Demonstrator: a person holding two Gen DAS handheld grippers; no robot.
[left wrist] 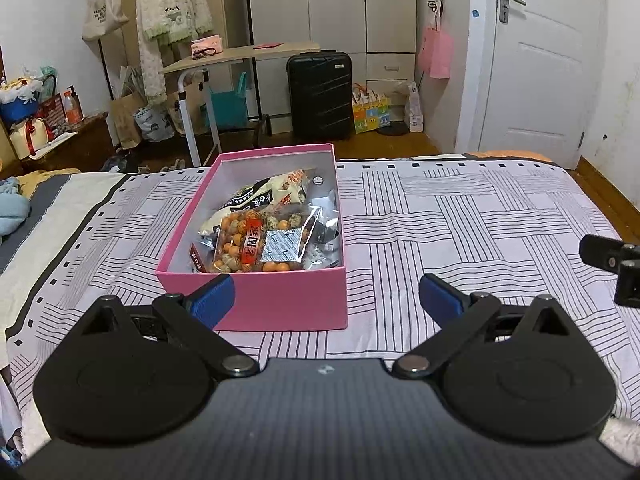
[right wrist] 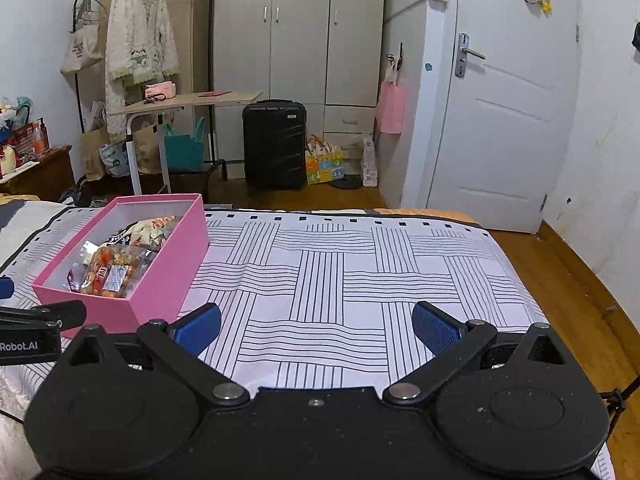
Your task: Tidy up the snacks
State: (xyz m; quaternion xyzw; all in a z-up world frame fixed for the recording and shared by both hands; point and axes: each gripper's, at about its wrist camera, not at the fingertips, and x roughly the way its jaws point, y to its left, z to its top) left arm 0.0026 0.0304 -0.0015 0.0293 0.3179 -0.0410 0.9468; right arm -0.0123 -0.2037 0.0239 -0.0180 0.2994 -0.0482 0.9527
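A pink box (left wrist: 280,300) stands on the bed and holds several snack packets. A clear packet of orange coated nuts (left wrist: 240,246) lies on top near the front, with silver and white packets (left wrist: 276,190) behind it. My left gripper (left wrist: 326,294) is open and empty, just in front of the box's near wall. The box also shows in the right wrist view (right wrist: 160,284), at the left. My right gripper (right wrist: 316,326) is open and empty over the bare bedsheet, to the right of the box.
The bed has a white sheet with black line pattern (right wrist: 340,280). Its far edge meets a wooden floor (right wrist: 580,280). Beyond stand a black suitcase (left wrist: 320,94), a small table (left wrist: 240,54), a wardrobe and a white door (left wrist: 540,60).
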